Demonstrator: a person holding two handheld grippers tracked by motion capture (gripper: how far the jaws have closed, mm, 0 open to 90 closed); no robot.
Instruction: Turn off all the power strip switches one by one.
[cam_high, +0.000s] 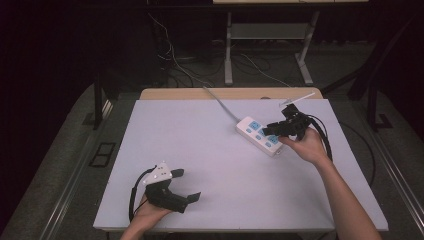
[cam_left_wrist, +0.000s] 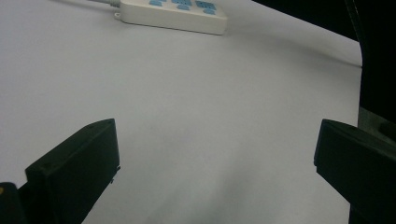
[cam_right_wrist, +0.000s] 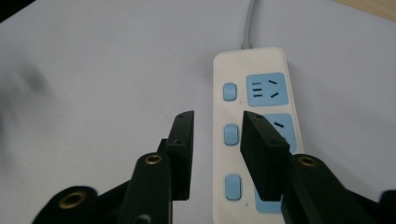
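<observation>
**benchguy:** Two grippers going, and your right gripper (cam_high: 270, 129) is hovering over the power strip (cam_right_wrist: 252, 135) with its jaws partly spread, nothing pinched between them. Strip's sitting on the white table (cam_high: 210, 165), toward the far right, cord (cam_high: 220, 104) running off the back edge.

**sparky_22:** Looks like you're lining up on the middle switch (cam_right_wrist: 231, 134). I'd be bringing one fingertip straight down onto it, not both straddling it. Left gripper (cam_high: 187, 186) is idling wide open, well away from the strip at the near left — you could be steadying the strip with it.
</observation>
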